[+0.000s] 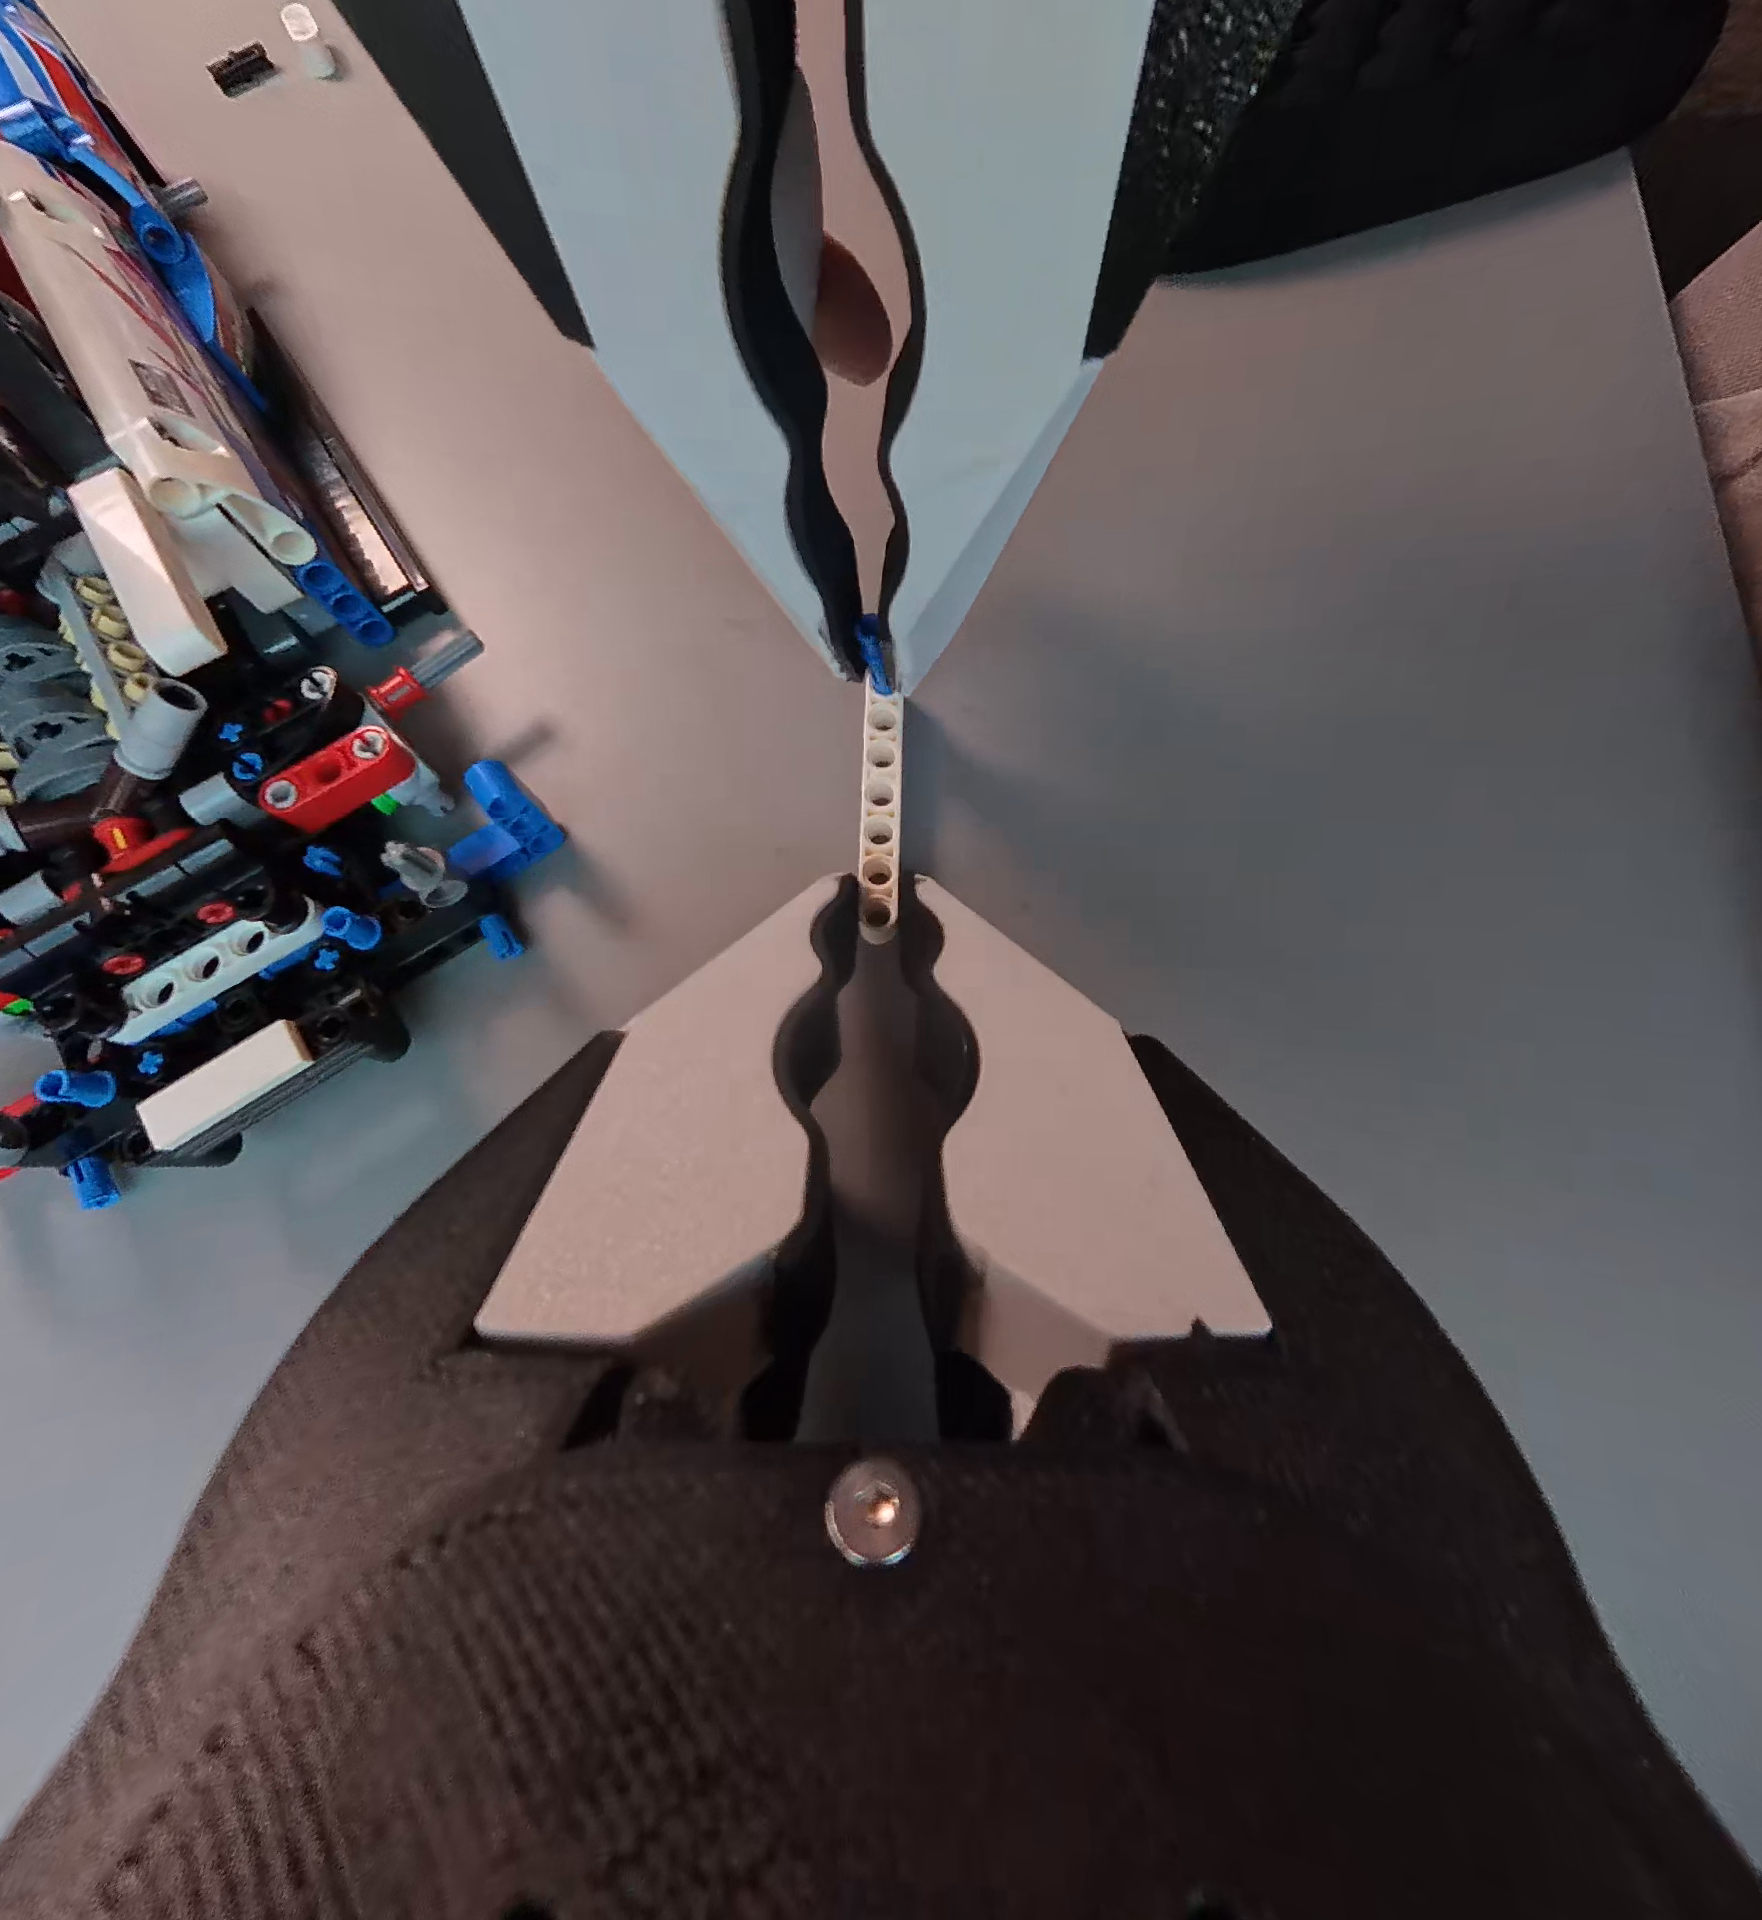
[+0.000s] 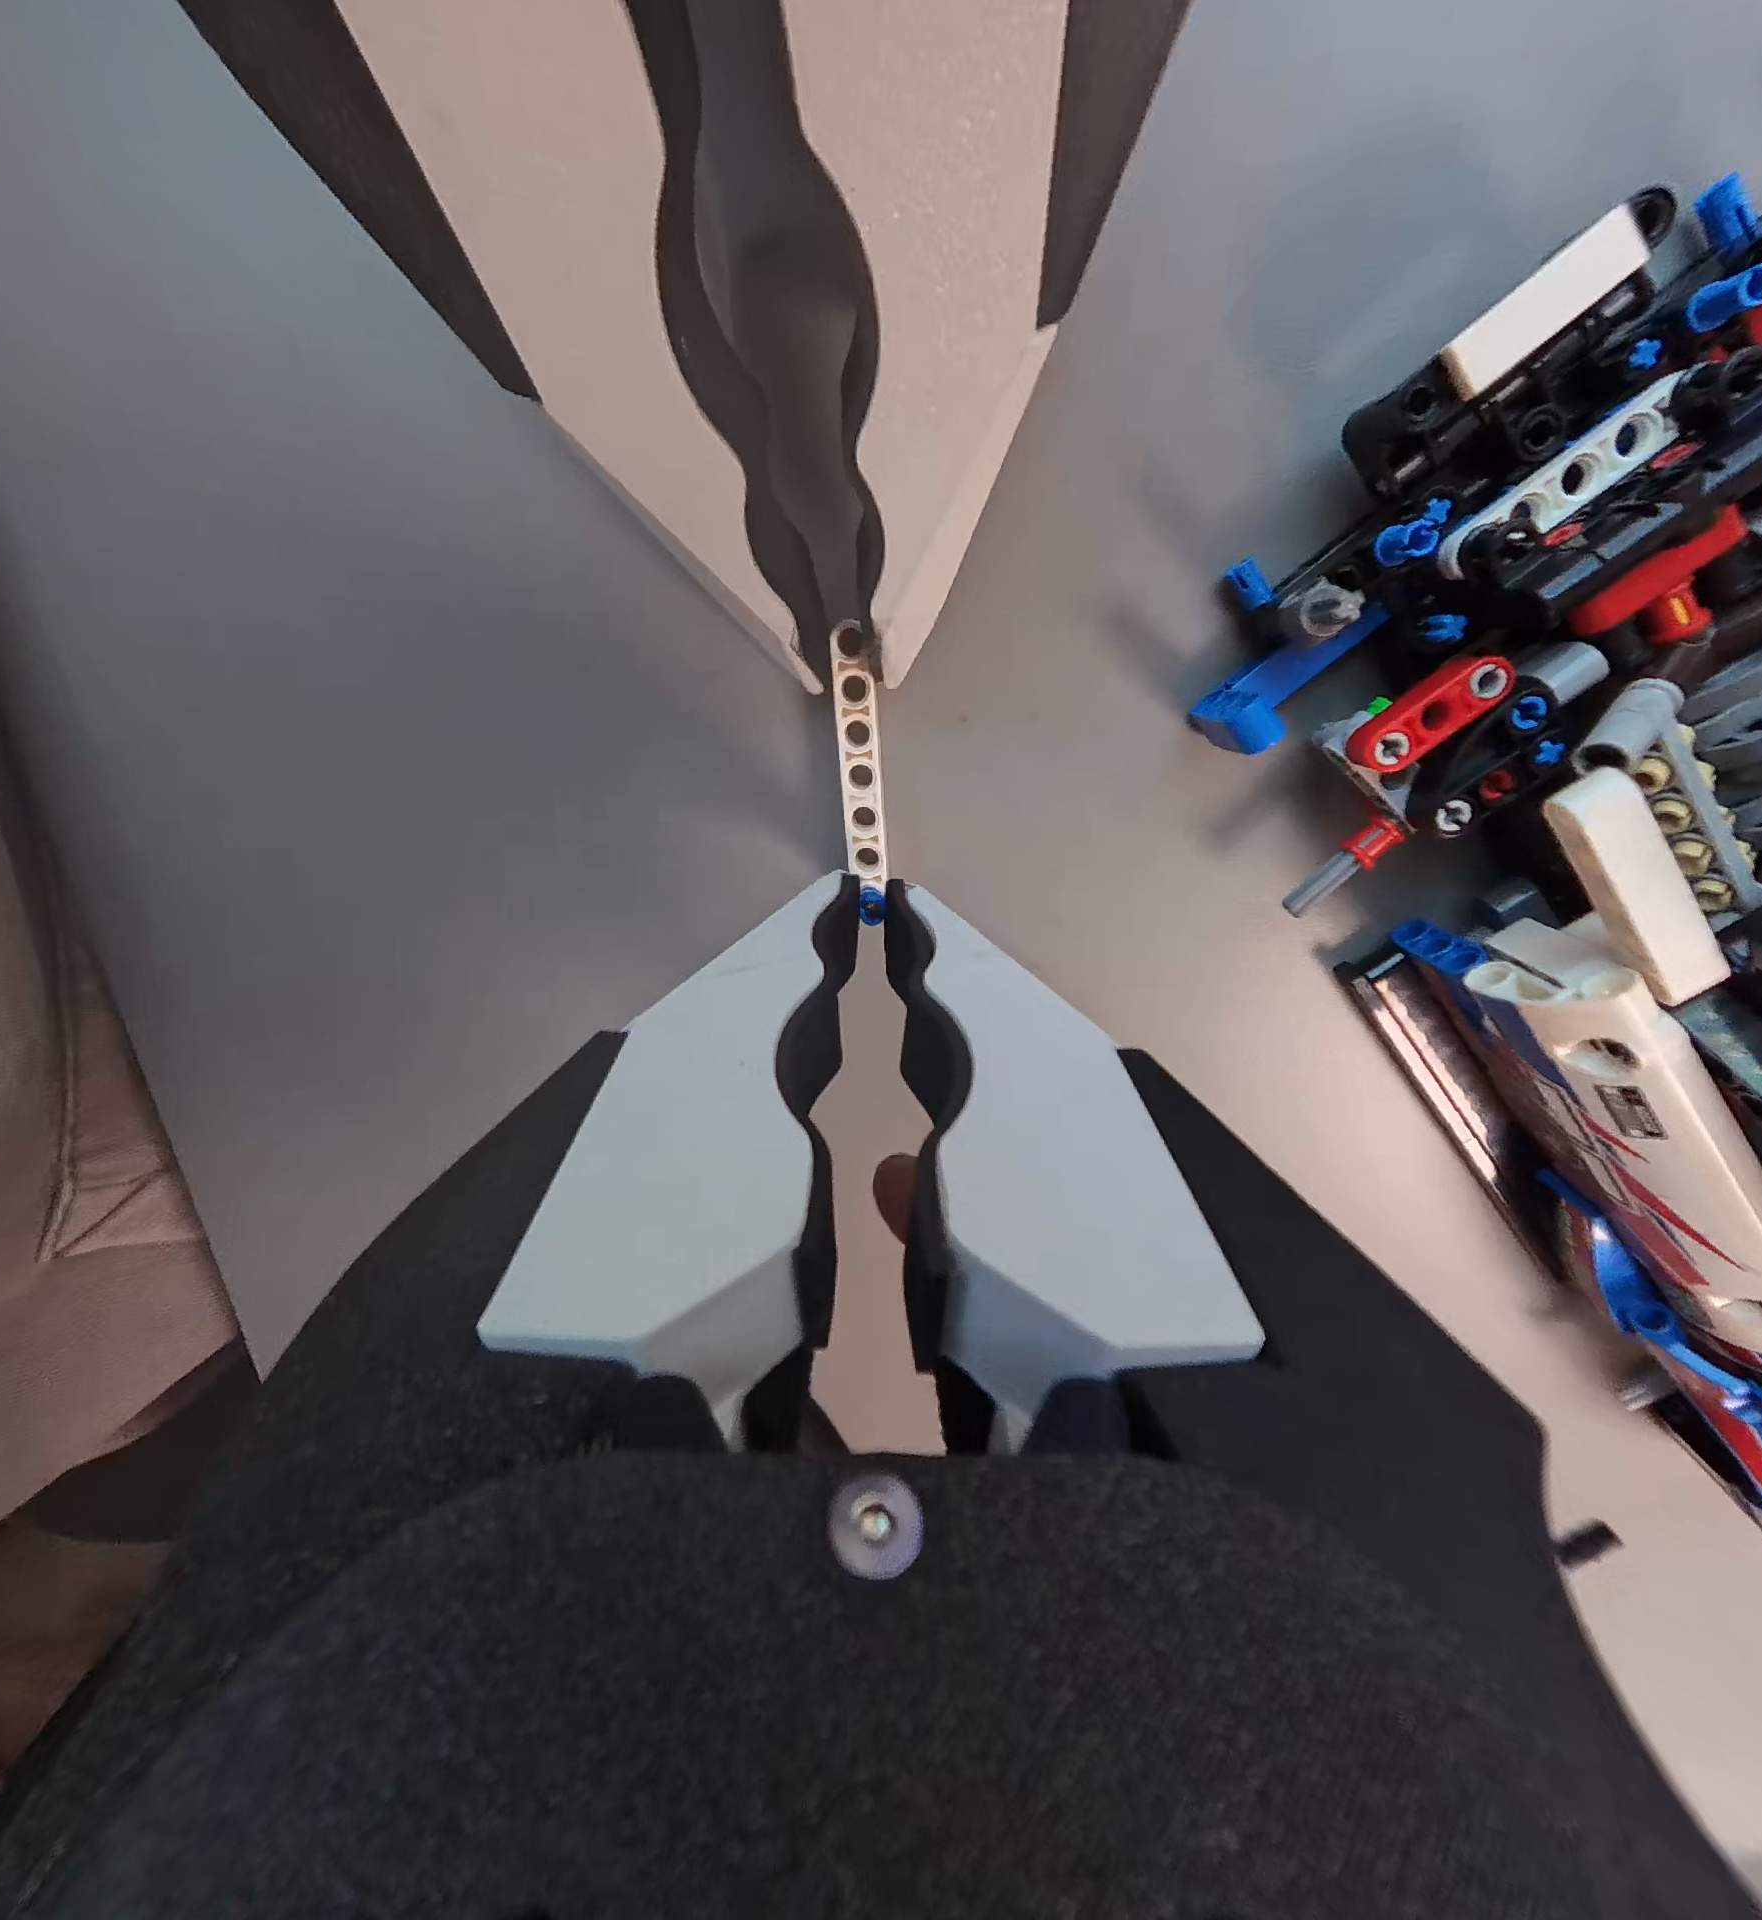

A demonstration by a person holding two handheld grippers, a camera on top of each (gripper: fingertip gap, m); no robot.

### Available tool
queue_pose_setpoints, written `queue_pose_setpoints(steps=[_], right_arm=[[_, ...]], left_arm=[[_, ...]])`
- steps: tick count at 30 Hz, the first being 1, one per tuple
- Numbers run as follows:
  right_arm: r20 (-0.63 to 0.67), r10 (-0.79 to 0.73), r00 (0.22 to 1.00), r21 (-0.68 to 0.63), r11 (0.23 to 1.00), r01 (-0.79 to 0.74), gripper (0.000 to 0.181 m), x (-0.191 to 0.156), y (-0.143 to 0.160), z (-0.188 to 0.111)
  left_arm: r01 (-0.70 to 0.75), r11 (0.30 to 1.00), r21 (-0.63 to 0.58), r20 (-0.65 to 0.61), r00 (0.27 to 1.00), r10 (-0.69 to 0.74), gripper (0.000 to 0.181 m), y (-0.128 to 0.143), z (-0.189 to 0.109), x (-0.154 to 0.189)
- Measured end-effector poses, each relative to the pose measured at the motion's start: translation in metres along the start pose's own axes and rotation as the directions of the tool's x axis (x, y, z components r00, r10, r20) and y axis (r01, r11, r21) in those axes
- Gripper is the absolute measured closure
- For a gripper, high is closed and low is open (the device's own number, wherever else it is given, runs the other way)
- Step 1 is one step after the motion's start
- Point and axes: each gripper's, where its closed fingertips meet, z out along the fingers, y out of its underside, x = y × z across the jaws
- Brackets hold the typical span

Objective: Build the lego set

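Observation:
A thin white beam with holes [image 1: 880,800] is held in the air between the two grippers, above the grey table [image 1: 1324,831]. My left gripper [image 1: 877,896] is shut on its near end. My right gripper [image 1: 869,665] comes in from the opposite side, shut on a small blue pin [image 1: 872,649] at the beam's far end. In the right wrist view, the right gripper [image 2: 869,891] pinches the blue pin [image 2: 871,904] at the beam [image 2: 859,769], and the left gripper [image 2: 849,657] holds the other end. The partly built model car [image 1: 181,831] lies on the table to the side.
The model [image 2: 1583,675], in red, blue, white and black, takes up the table's edge area. A blue angled piece [image 1: 503,821] sits at its side. A small black part [image 1: 238,71] and a pale cylinder [image 1: 305,42] lie farther off. A brown cushion [image 2: 4,935] borders the table. Left and right tips are no more than a few centimetres apart.

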Motion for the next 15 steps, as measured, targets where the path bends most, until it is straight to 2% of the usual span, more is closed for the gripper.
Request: queue_pose_setpoints(steps=[9, 15], right_arm=[[-0.064, 0.058, 0.996, 0.308, 0.951, -0.035, 0.178, 0.0019, -0.0012, -0.0026], [-0.081, 0.023, 0.996, 0.366, 0.931, 0.009, 0.178, 0.0007, 0.0007, -0.0036]], left_arm=[[0.008, 1.0, -0.004, 0.003, 1.0, -0.008, 0.175, 0.0006, -0.0003, -0.001], [0.007, 1.0, -0.007, 0.001, 1.0, -0.007, 0.175, 0.0003, 0.0, -0.0002]])
